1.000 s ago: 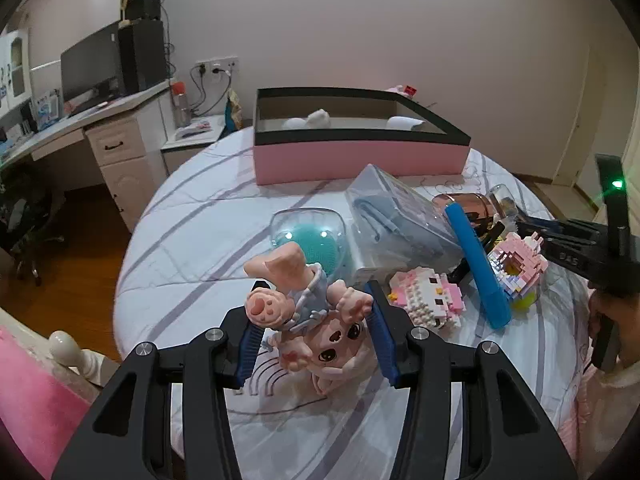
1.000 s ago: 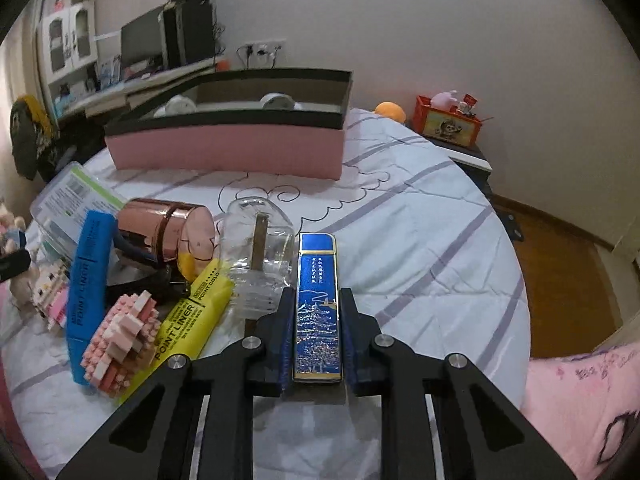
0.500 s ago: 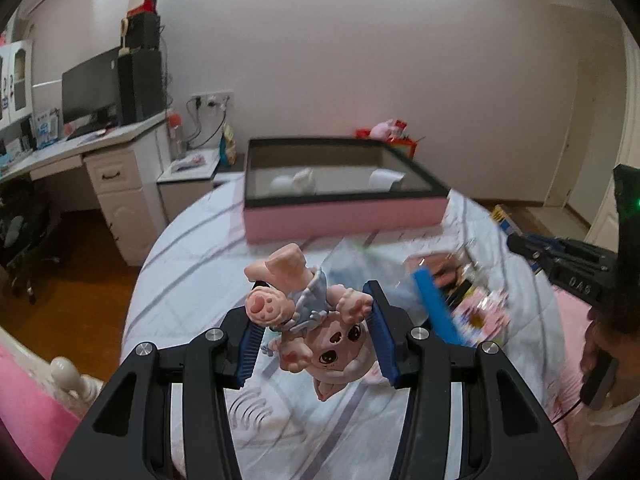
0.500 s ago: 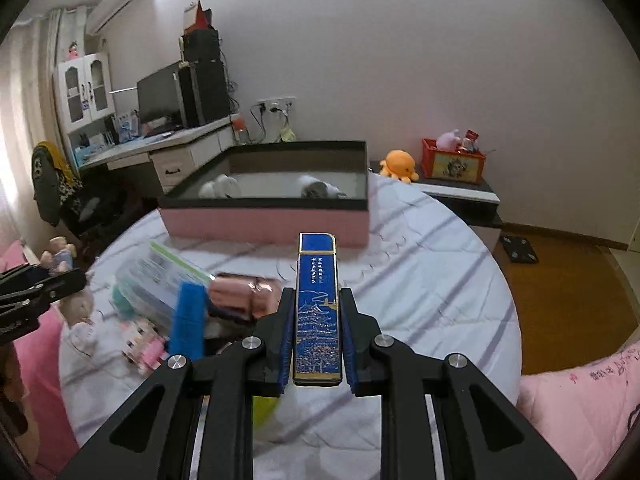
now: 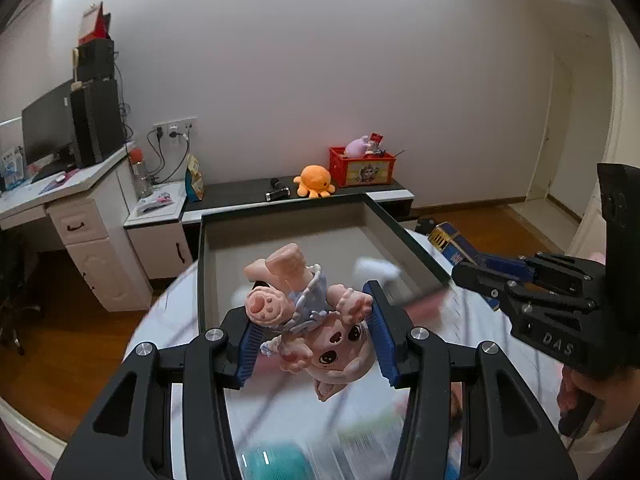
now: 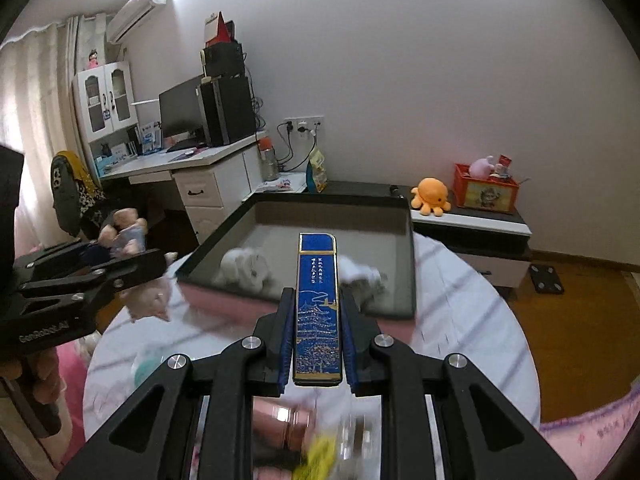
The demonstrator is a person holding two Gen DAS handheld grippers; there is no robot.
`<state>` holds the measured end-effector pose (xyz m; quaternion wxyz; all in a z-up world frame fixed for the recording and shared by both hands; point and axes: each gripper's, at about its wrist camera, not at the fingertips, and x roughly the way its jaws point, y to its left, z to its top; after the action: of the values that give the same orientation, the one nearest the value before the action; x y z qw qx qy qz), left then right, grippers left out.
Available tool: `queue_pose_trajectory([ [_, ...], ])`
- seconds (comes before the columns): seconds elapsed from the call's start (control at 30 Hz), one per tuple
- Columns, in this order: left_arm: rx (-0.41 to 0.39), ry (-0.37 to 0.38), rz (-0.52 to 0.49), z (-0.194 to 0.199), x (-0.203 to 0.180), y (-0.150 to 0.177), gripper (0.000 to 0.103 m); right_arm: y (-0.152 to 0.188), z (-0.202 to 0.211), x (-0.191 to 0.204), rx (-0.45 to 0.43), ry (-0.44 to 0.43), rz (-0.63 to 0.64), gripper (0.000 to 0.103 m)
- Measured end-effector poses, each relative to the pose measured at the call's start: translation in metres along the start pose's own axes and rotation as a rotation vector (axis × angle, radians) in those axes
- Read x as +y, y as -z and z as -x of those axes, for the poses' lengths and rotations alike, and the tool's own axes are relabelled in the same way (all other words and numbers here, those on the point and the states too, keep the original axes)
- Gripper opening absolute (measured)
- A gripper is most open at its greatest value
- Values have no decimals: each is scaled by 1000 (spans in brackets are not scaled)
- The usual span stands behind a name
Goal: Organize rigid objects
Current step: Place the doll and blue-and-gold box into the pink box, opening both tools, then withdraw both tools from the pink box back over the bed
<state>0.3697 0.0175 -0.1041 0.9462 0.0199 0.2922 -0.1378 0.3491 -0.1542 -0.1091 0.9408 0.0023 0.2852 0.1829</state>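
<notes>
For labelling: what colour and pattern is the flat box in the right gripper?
Deep blue flat box with gold pagoda artwork and edging, clearest in the right wrist view.

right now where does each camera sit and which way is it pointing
Left wrist: rides the left gripper, looking forward over the pig figurine it clamps toward the pink box; the right gripper and hand show at right.
Right wrist: rides the right gripper, looking forward along the blue case at the same box; the left gripper shows at left.
Shared: box, orange octopus plush, desk.
</notes>
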Motion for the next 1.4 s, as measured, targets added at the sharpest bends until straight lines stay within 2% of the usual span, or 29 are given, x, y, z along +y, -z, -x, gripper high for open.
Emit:
queue_pose_trajectory([
  [0.1,59,-2,8,-40,15,-25,49,-29,-40,-6,46,-2,-8,21],
  [0.17,126,-19,0,-75,27,-38,49,-40,-64,-10,88,-15,-19,21],
  [0.27,206,-6,20,-114,42,-45,49,-53,-111,-12,161,-45,-50,21],
  [0.33,251,-28,19,-137,49,-46,49,-53,-140,-12,225,-58,-63,21],
  [0.4,274,-52,6,-152,53,-48,46,-52,-164,-10,271,-54,-68,21],
  [0.57,298,-39,23,-165,63,-49,46,-47,-193,-6,352,-23,-55,21],
  [0.63,295,-52,22,-163,65,-48,49,-44,-194,-11,369,-37,-87,21],
  [0.67,291,-54,22,-161,66,-47,53,-43,-194,-13,372,-40,-102,22],
  [0.7,281,-49,28,-156,65,-46,59,-45,-193,-16,362,-40,-117,26],
  [0.73,264,-49,36,-149,66,-44,69,-45,-189,-18,345,-40,-136,31],
  [0.8,225,-69,44,-137,68,-45,74,-47,-173,-21,289,-13,-165,59],
  [0.9,169,-63,84,-110,72,-45,85,-50,-140,-19,206,3,-155,74],
  [0.97,117,-83,90,-88,70,-43,94,-50,-117,-16,167,14,-146,81],
  [1.07,37,-129,84,-50,61,-34,102,-47,-79,-8,105,9,-120,82],
  [1.23,-43,-178,25,10,35,-15,103,-32,-21,1,13,23,-104,90],
  [1.27,-62,-189,14,22,29,-10,103,-26,-8,4,-9,30,-100,99],
  [1.3,-82,-201,3,36,22,-4,103,-20,6,8,-29,33,-90,103],
  [1.4,-130,-210,-10,74,6,16,103,-5,39,18,-76,34,-74,103],
])
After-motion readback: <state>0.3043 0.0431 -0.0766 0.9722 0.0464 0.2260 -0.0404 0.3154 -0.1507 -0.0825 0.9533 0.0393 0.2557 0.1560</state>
